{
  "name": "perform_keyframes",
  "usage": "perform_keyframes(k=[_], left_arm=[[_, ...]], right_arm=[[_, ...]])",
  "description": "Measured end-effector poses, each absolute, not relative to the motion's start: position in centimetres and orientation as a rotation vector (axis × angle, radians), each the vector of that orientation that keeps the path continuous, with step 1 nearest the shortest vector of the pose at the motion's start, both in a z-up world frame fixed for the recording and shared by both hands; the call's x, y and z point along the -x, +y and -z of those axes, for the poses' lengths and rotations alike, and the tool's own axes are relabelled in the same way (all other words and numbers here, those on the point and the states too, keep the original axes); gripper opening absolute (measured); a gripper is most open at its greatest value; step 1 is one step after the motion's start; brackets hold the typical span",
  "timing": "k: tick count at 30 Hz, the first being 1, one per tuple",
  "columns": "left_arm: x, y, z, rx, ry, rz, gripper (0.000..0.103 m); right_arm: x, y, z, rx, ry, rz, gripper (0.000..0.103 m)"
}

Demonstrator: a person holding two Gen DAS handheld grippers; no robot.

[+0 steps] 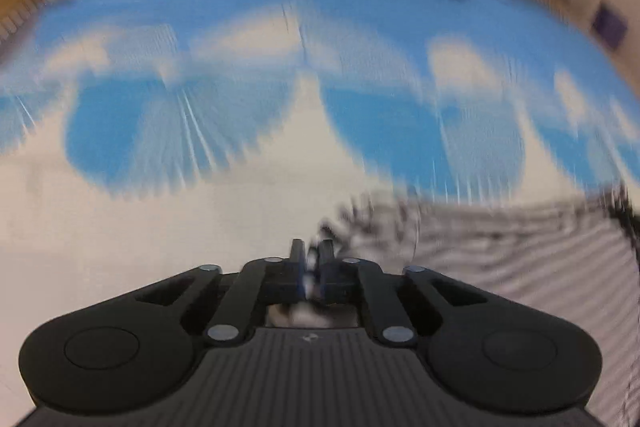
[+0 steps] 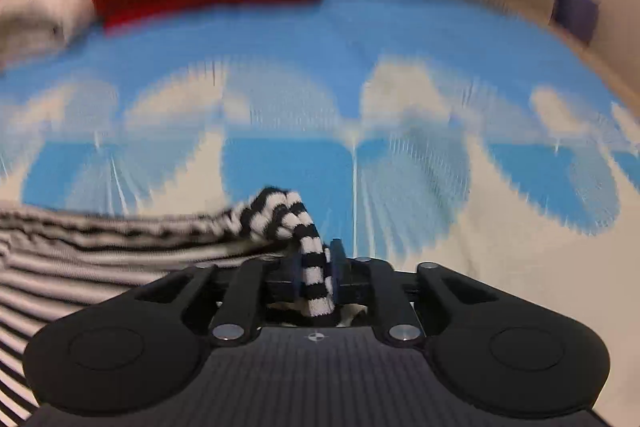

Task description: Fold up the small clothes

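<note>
- The right tool [image 2: 318, 267] pinches a bunched edge of the striped garment [image 2: 100, 259].
- The left tool [image 1: 311, 259] is pressed together on the same garment [image 1: 520, 247], above the blue-and-white cloud sheet [image 1: 240, 207].

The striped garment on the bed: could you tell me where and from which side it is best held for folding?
Hold the striped garment by its bunched corners, coming in low along the blue-and-white cover. The right gripper is clamped on one narrow rolled end; the left gripper seems shut on the opposite edge, though blurred.
</note>
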State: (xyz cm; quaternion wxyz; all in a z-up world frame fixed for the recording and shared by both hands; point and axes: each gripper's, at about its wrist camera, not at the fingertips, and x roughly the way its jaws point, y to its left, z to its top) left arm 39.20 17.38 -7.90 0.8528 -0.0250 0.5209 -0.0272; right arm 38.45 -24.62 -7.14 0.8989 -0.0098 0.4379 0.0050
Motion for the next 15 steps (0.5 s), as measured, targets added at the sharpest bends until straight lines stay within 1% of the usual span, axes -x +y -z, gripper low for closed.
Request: perform_keyframes(k=[1,3,5,6,9,15], left_arm=[[-38.9,17.3,8.4,0.038,1.152,0.071,0.041],[-38.0,17.7,7.2,0.002,1.126,0.05,0.042],[-36.9,18.9,5.3,0.068,1.086,0.055,0.043],[-36.1,19.6,4.4,0.118,1.071,0.068,0.043],[-33.5,20.9,2.9,0.206,1.083,0.115,0.044],[-28.8,20.9,4.4,0.148,1.198,0.158,0.044]], right_arm=[[-38.4,-24.5,8.0,0.037,0.965,-0.017,0.02],[-37.8,-24.5,7.7,0.06,0.966,-0.027,0.029],[-37.0,-25.6,6.5,0.0,0.945,-0.031,0.044],[-36.4,-26.5,5.8,-0.052,0.942,-0.035,0.046],[-34.2,-28.8,5.1,-0.157,0.972,-0.047,0.046],[-28.1,-31.2,5.8,-0.196,1.079,-0.067,0.047]])
